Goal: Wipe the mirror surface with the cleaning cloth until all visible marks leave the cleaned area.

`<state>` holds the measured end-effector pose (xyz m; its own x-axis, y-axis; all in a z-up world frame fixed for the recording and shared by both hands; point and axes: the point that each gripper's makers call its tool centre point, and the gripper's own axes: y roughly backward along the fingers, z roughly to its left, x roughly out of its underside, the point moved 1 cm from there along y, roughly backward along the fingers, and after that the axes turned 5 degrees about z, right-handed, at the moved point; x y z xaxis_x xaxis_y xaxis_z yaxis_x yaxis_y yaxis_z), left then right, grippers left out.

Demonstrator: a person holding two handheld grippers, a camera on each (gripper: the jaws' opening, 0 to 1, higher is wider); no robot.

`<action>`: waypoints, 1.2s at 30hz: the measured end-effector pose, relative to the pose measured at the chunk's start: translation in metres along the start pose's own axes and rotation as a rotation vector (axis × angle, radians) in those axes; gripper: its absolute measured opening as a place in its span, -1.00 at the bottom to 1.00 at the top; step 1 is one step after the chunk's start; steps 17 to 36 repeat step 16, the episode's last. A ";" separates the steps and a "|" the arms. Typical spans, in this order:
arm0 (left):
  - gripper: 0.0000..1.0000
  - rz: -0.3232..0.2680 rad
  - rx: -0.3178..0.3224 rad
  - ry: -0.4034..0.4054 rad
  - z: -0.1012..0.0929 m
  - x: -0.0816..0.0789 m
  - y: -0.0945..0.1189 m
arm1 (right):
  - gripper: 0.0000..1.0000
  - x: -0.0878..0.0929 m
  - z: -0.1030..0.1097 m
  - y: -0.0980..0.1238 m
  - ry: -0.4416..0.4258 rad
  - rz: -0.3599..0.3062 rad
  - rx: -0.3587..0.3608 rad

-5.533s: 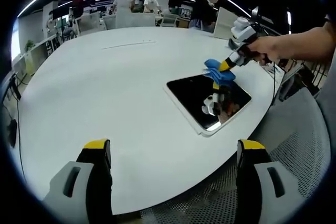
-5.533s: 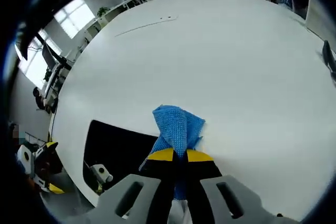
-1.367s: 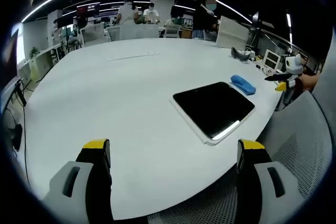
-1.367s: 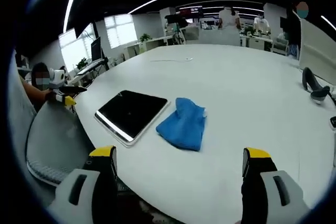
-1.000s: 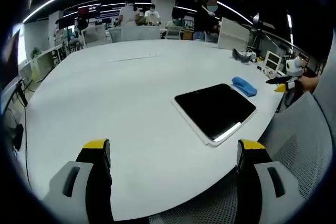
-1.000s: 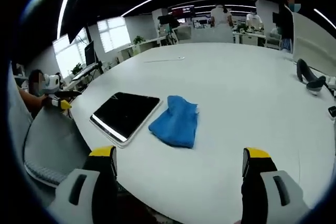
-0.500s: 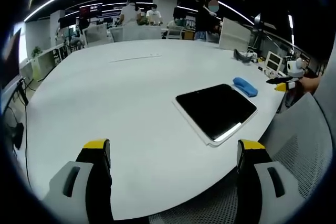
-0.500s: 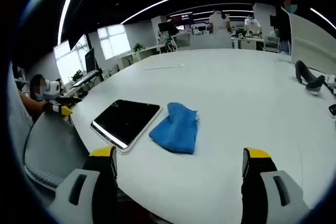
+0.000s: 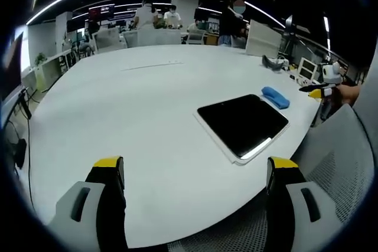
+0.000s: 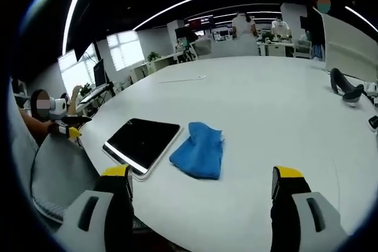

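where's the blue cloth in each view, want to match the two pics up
Left gripper view: the blue cloth lies right of centre, just past the mirror's far corner, on the white table.
Right gripper view: the blue cloth lies near centre, right beside the mirror.
Shared landmark: the dark mirror with its pale frame, lying flat next to the cloth.

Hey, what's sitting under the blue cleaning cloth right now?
The blue cleaning cloth lies crumpled on the white table, just beside the mirror. Bare tabletop shows all around it; whatever its folds cover is hidden.
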<state>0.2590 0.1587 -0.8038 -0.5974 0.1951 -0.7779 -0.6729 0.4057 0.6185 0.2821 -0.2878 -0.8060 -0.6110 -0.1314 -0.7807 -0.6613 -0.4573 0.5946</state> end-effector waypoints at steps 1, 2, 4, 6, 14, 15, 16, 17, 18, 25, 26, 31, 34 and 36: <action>0.98 -0.001 -0.001 0.000 0.000 -0.001 0.000 | 0.94 0.001 0.000 0.000 -0.001 0.002 -0.001; 0.98 -0.001 -0.002 0.000 0.001 -0.001 -0.001 | 0.95 0.002 0.000 0.000 -0.003 0.007 -0.001; 0.98 0.000 -0.003 0.000 0.001 -0.001 0.000 | 0.95 0.003 -0.002 0.000 -0.002 0.007 0.005; 0.98 0.000 -0.005 0.001 0.002 0.000 -0.001 | 0.95 0.004 -0.003 0.000 -0.013 0.008 0.003; 0.98 0.004 -0.011 0.004 0.002 0.000 0.000 | 0.96 0.005 -0.005 -0.001 -0.012 0.017 0.008; 0.98 0.004 -0.013 0.003 0.003 0.000 0.000 | 0.97 0.005 -0.006 -0.001 -0.013 0.019 0.010; 0.98 0.005 -0.013 0.005 0.003 0.001 0.000 | 0.97 0.007 -0.007 -0.002 -0.018 0.028 0.020; 0.98 0.005 -0.013 0.005 0.003 0.001 0.000 | 0.97 0.007 -0.007 -0.002 -0.018 0.028 0.020; 0.98 0.005 -0.013 0.005 0.003 0.001 0.000 | 0.97 0.007 -0.007 -0.002 -0.018 0.028 0.020; 0.98 0.005 -0.013 0.005 0.003 0.001 0.000 | 0.97 0.007 -0.007 -0.002 -0.018 0.028 0.020; 0.98 0.005 -0.013 0.005 0.003 0.001 0.000 | 0.97 0.007 -0.007 -0.002 -0.018 0.028 0.020; 0.98 0.005 -0.013 0.005 0.003 0.001 0.000 | 0.97 0.007 -0.007 -0.002 -0.018 0.028 0.020; 0.98 0.005 -0.013 0.005 0.003 0.001 0.000 | 0.97 0.007 -0.007 -0.002 -0.018 0.028 0.020; 0.98 0.005 -0.013 0.005 0.003 0.001 0.000 | 0.97 0.007 -0.007 -0.002 -0.018 0.028 0.020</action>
